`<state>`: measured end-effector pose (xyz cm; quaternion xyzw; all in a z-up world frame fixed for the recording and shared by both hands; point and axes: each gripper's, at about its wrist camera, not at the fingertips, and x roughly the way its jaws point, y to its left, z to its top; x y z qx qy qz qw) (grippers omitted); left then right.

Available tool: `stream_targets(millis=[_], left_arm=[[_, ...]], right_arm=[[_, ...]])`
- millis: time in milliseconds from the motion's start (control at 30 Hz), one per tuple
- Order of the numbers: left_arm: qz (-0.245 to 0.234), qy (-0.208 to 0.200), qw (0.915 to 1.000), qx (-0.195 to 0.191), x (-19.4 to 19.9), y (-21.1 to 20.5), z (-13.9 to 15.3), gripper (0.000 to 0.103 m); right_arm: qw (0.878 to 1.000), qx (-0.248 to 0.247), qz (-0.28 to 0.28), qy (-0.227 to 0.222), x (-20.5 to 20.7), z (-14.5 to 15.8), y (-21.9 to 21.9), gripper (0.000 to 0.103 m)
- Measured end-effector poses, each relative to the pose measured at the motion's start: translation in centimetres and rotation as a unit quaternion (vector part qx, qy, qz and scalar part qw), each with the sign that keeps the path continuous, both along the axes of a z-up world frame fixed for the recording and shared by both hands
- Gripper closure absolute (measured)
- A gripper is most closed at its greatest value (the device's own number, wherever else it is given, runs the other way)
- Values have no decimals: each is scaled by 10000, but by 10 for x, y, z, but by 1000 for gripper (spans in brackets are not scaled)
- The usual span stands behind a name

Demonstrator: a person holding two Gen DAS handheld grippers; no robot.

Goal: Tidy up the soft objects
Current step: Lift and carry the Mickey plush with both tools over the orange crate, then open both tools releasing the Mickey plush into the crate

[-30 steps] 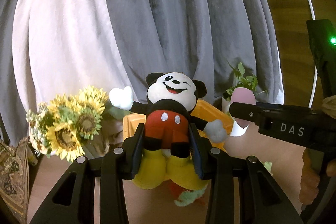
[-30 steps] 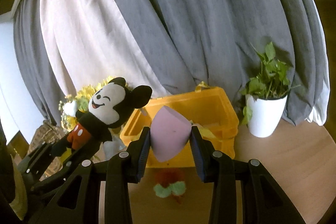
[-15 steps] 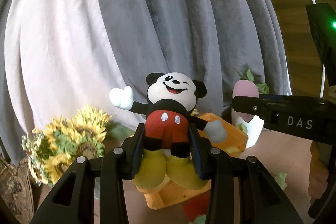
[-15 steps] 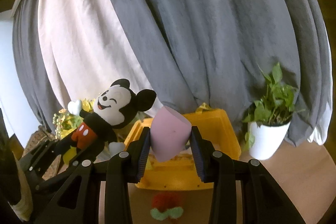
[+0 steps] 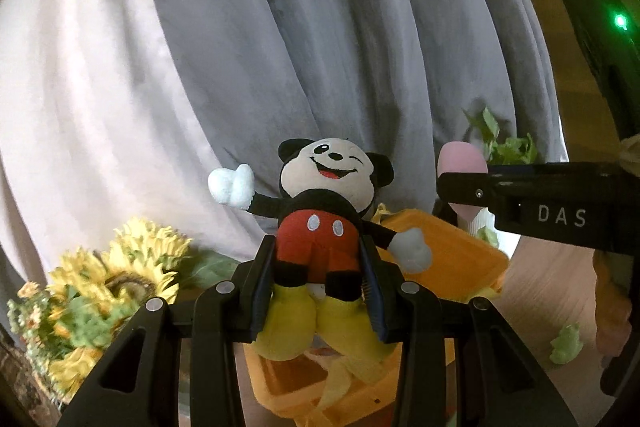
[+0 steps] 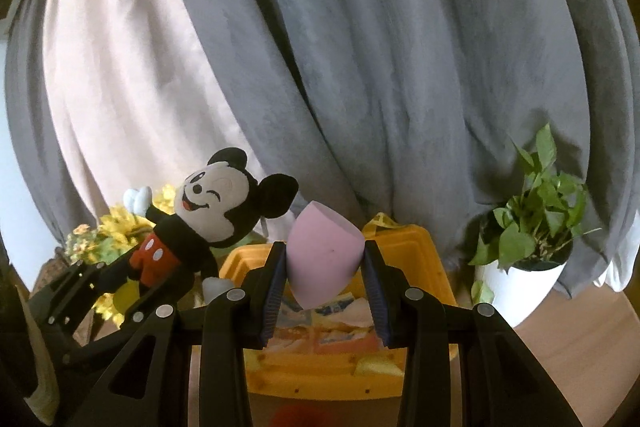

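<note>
Both loads raised over yellow bin (image 6: 424, 247) rim: left hand-held gripper (image 5: 318, 287) clamps Mickey plush (image 5: 320, 227), right hand-held gripper (image 6: 325, 279) clamps pink sponge (image 6: 322, 259).

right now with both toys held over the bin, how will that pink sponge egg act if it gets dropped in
The pink sponge, pinched by the right gripper, looks like light foam, so it should land softly. Its rounded egg shape may roll or bounce among the items in the yellow bin.

One mouse plush (image 5: 320, 223), one pink sponge (image 6: 324, 259), one yellow bin (image 6: 436, 267), one potted plant (image 6: 520, 267), perhaps two small green scraps (image 5: 566, 345).
</note>
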<state>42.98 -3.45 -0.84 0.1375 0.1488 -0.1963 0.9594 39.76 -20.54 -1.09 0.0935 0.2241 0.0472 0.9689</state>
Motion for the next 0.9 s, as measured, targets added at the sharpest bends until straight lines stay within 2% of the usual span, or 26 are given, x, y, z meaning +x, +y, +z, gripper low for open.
stream_targets(millis=[333, 600, 900], left_arm=[[-298, 476, 9977, 373, 50, -17, -36, 63], [-516, 838, 9927, 691, 68, -31, -58, 63], [-871, 1428, 9779, 1256, 86, -48, -84, 63]], right_arm=[[9992, -27, -204, 354, 41, -25, -4, 64], [9952, -149, -342, 910, 75, -56, -13, 64], [9877, -322, -471, 1456, 97, -85, -21, 64]])
